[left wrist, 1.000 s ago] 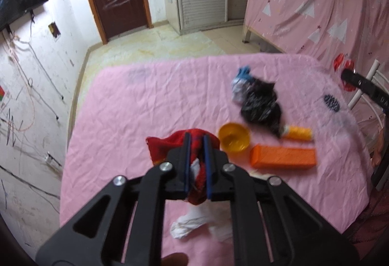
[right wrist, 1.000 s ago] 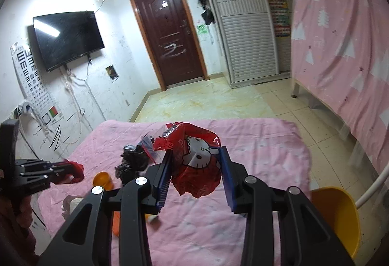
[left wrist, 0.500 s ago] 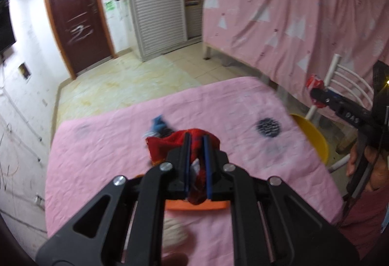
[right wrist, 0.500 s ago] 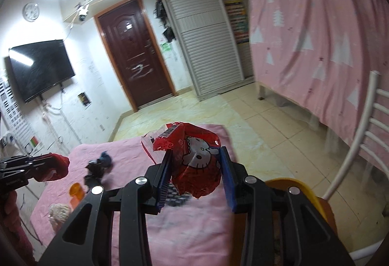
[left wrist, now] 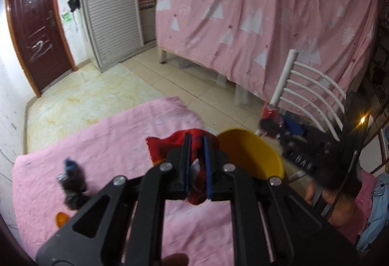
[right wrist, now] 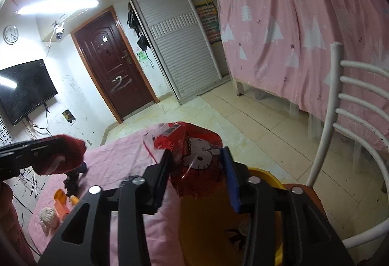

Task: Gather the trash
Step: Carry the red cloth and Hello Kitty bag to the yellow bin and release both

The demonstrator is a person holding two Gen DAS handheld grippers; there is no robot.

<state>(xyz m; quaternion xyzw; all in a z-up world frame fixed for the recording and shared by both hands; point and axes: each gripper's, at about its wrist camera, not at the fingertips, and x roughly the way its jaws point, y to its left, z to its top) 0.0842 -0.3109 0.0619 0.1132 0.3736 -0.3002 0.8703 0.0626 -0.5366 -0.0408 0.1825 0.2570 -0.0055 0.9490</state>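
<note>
My left gripper (left wrist: 195, 142) is shut on a crumpled red wrapper (left wrist: 160, 147), held above the pink table's right edge beside the yellow bin (left wrist: 252, 151). My right gripper (right wrist: 197, 155) hangs over that yellow bin (right wrist: 263, 172). Its jaws are opening, and a red cartoon-cat plastic bag (right wrist: 199, 144) still sits loosely between them. From the left wrist view, the right gripper (left wrist: 268, 120) and its bag are a blur past the bin. The right wrist view has the left gripper (right wrist: 70, 151) at the far left with its red wrapper (right wrist: 60, 156).
Black crumpled trash (left wrist: 71, 185) and an orange lid (left wrist: 62, 218) lie on the pink tablecloth (left wrist: 109, 144). An orange box (right wrist: 62, 207) and a pale ball (right wrist: 48, 217) lie there too. A white chair (right wrist: 340, 120) stands right behind the bin. A person (left wrist: 340, 205) sits at the lower right.
Both grippers have swung right, from over the table to the yellow bin. The right jaws have spread wider round the red bag. The left grip on the wrapper is unchanged.
</note>
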